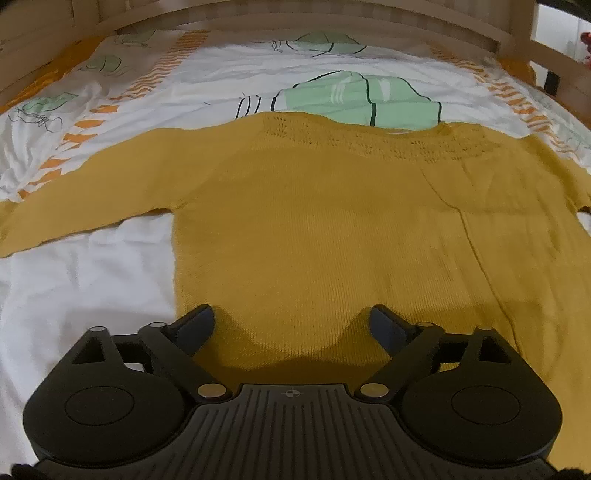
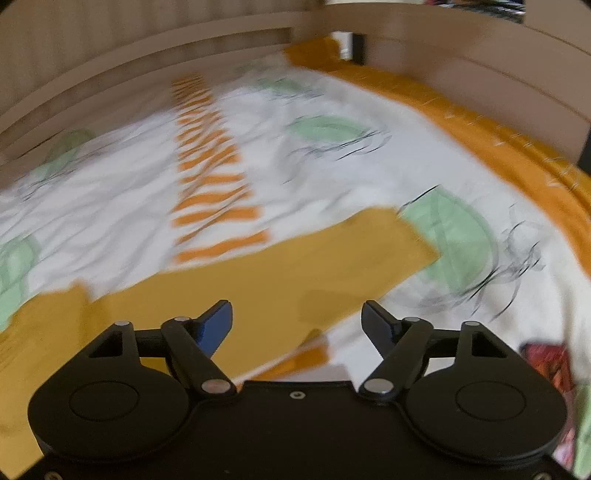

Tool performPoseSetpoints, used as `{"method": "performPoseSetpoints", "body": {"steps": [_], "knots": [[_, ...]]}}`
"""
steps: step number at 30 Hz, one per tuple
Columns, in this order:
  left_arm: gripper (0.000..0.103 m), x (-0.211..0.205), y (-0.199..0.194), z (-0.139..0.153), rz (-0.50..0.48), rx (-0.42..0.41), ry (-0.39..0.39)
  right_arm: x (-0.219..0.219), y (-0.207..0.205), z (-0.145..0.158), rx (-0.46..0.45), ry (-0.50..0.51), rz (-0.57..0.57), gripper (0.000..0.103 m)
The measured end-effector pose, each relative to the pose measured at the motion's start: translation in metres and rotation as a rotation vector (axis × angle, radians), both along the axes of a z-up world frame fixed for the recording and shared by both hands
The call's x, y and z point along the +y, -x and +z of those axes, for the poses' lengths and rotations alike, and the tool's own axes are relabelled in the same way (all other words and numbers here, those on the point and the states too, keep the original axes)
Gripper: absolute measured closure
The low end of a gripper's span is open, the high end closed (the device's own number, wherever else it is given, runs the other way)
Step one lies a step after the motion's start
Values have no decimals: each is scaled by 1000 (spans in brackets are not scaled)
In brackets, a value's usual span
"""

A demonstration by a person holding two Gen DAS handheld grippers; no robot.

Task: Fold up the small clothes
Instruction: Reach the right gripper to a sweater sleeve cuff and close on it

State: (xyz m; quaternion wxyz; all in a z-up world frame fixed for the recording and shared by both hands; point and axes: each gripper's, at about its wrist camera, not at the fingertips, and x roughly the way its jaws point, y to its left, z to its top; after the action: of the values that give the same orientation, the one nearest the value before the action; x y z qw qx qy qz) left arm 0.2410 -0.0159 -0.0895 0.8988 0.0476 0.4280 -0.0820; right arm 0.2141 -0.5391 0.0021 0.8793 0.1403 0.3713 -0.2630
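A small mustard-yellow knit sweater (image 1: 314,221) lies flat on the bed, neck away from me, its left sleeve (image 1: 85,195) spread out to the left. My left gripper (image 1: 293,317) is open and empty, just above the sweater's bottom hem. In the blurred right wrist view, my right gripper (image 2: 297,314) is open and empty above the sweater's right sleeve (image 2: 303,266), which stretches out to the right over the sheet.
The bed has a white sheet (image 1: 74,280) with green leaf prints and orange stripes (image 2: 210,177), and an orange blanket (image 2: 480,136) along its far edge. A wooden bed frame (image 1: 332,14) surrounds it. A red patterned object (image 2: 550,365) lies at the lower right.
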Motion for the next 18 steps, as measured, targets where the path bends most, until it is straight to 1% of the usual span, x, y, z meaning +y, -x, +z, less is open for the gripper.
{"method": "performPoseSetpoints", "body": {"steps": [4, 6, 9, 13, 16, 17, 18], "knots": [[6, -3, -1, -2, -6, -24, -6, -38, -8, -6, 7, 18, -62, 29], [6, -2, 0, -3, -1, -35, 4, -55, -10, -11, 4, 2, -102, 29], [5, -3, -1, -4, 8, -46, 12, -77, -8, -21, -6, -35, -164, 29], [4, -5, -3, -5, 14, -49, 13, -97, -8, -41, -17, -110, -233, 29], [3, -4, -4, -5, 16, -49, 17, -105, -9, -53, -55, -176, -265, 27], [3, -3, -5, -5, 15, -49, 17, -107, -10, -56, -72, -186, -274, 27], [3, -4, -4, -6, 15, -50, 17, -108, -10, -57, -85, -189, -281, 31]]}}
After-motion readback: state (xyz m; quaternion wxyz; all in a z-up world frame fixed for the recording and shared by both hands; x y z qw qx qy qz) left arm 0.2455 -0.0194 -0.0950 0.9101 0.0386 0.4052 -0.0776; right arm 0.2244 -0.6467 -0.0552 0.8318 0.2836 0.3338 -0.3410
